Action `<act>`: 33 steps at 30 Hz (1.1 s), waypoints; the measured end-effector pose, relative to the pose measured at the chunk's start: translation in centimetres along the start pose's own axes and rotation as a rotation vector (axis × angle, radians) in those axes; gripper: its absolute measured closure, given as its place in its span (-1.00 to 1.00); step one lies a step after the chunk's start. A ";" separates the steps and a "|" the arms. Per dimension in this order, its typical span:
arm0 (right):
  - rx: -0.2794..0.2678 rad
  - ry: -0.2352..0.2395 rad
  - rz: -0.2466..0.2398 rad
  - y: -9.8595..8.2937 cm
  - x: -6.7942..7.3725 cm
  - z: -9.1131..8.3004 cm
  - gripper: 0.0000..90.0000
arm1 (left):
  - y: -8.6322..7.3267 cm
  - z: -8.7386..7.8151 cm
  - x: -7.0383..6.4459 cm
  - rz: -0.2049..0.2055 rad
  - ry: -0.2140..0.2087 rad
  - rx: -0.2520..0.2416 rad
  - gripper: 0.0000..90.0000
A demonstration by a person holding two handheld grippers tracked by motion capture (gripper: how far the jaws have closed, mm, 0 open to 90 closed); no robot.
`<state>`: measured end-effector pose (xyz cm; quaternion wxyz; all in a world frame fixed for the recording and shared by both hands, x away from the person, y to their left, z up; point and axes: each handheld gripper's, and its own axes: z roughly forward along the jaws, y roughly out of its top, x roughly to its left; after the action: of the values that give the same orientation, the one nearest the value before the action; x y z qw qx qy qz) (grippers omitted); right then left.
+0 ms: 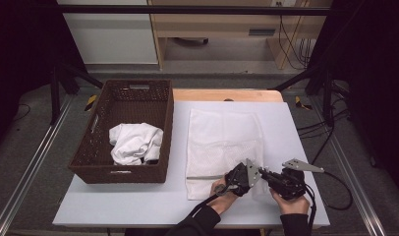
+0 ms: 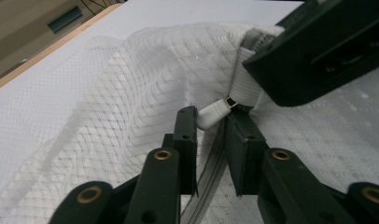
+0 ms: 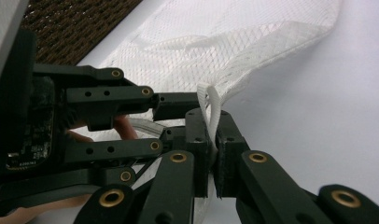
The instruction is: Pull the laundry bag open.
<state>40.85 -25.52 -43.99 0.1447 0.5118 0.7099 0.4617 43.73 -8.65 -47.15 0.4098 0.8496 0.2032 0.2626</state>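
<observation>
— Claws first: where does each one stand?

— Both work near the table's [image 1: 138, 206] front edge, toward its right corner. Left claw [image 2: 211, 123] has its jaws partly spread around the white zipper pull [image 2: 215, 112] of the mesh bag [image 1: 222, 142]; they flank the tab without clearly pressing it. Right claw [image 3: 213, 140] is pressed together on the white loop [image 3: 211, 107] at the bag's corner, and the netting lifts off the table there.

— So the step is working the zipper?

— That's my reading. To do it well, the right claw should hold the corner taut while the left closes squarely on the pull, then draws it straight along the zipper [image 1: 205, 177], which runs along the bag's near end. Pulling at an angle could snag the mesh.

— And farther back?

— The bag lies flat toward the table's far edge. At the left edge sits a brown wicker basket [image 1: 97, 147] with a crumpled white cloth [image 1: 133, 142] inside.
</observation>
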 end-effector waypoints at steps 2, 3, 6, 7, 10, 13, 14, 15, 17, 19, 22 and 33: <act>-0.006 0.001 0.000 0.0 -0.1 -0.1 0.92 | 0.0 -0.1 -0.1 0.005 -0.004 0.013 0.73; -0.007 0.004 0.004 0.0 -0.1 0.0 0.92 | -0.1 -0.2 -0.1 0.009 -0.008 0.020 0.77; -0.007 0.007 0.005 0.0 -0.1 0.0 0.92 | -0.1 -0.4 -0.3 0.015 -0.017 0.037 0.81; -0.008 0.007 0.001 0.0 -0.1 0.0 0.92 | -0.1 -0.4 -0.3 0.015 -0.017 0.037 0.82; -0.002 0.007 0.001 0.0 0.1 0.1 0.92 | -0.2 -0.3 -0.5 0.024 -0.013 0.033 0.82; -0.003 0.008 -0.005 0.1 0.1 0.1 0.93 | -0.2 -0.2 -0.5 0.037 -0.007 0.025 0.79; -0.003 0.008 -0.006 0.1 0.1 0.0 0.93 | -0.2 -0.2 -0.6 0.051 0.012 0.016 0.79; -0.001 0.008 -0.002 0.1 0.1 0.0 0.93 | -0.2 -0.2 -0.6 0.055 0.030 0.003 0.55; 0.002 0.007 0.001 0.1 0.1 0.0 0.93 | 0.0 -0.2 -0.6 0.057 0.059 -0.003 0.41; -0.002 0.012 0.002 0.1 0.0 0.0 0.93 | 0.1 -0.2 -0.3 0.035 0.041 -0.013 0.34; -0.005 0.013 0.002 0.1 0.0 -0.1 0.93 | 0.0 0.0 0.0 0.020 -0.002 -0.020 0.46; -0.005 0.006 0.020 0.0 -0.4 0.0 0.93 | -0.1 -0.2 -0.3 0.035 -0.040 0.043 0.90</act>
<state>41.02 -25.82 -44.15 0.1391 0.5169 0.7041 0.4665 43.35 -8.66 -47.17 0.3905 0.8667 0.1859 0.2484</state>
